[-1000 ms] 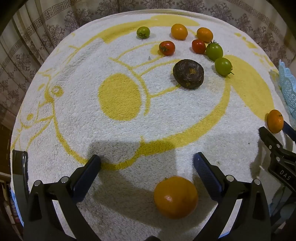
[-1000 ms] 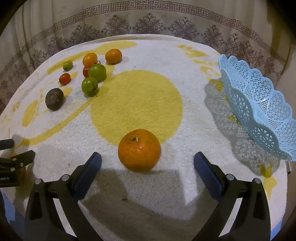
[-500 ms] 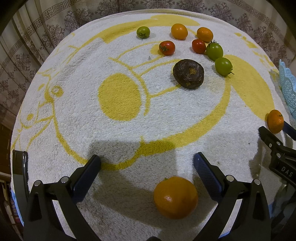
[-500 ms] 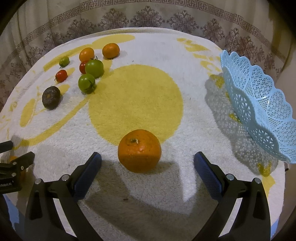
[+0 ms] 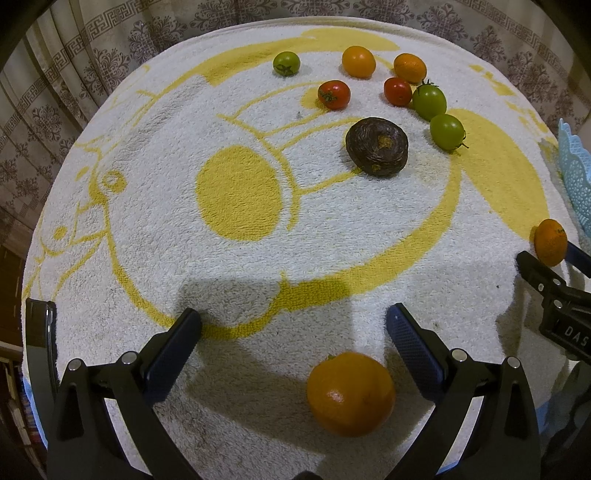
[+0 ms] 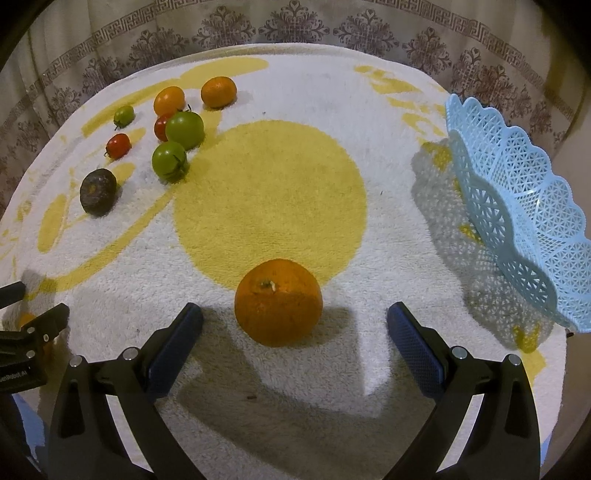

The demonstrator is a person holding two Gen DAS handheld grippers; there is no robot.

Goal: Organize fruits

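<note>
An orange [image 6: 277, 302] sits on the white-and-yellow towel [image 6: 295, 92] at the near edge of its big yellow disc, just ahead of the right gripper [image 6: 294, 325], whose jaws are spread wide with the fruit between them but touching neither pad. A second orange [image 5: 350, 393] lies on the towel inside the left gripper [image 5: 293, 328], close to its right finger [image 5: 413, 347] without clearly touching it; these jaws also stand wide apart and hold nothing. Far left in the right wrist view, the other fruit is clustered: a dark wrinkled fruit [image 6: 98, 191], two green tomatoes [image 6: 184, 130] [image 6: 170, 161] just beside each other, two red tomatoes [image 6: 118, 145] [image 6: 161, 126], a small green tomato [image 6: 124, 115], and two smaller orange fruits [image 6: 169, 100] [image 6: 218, 92] farthest back. At the right edge a light blue lattice basket [image 6: 517, 206] rests tilted, well apart from the cluster. A patterned curtain [image 6: 295, 29] hangs behind.
</note>
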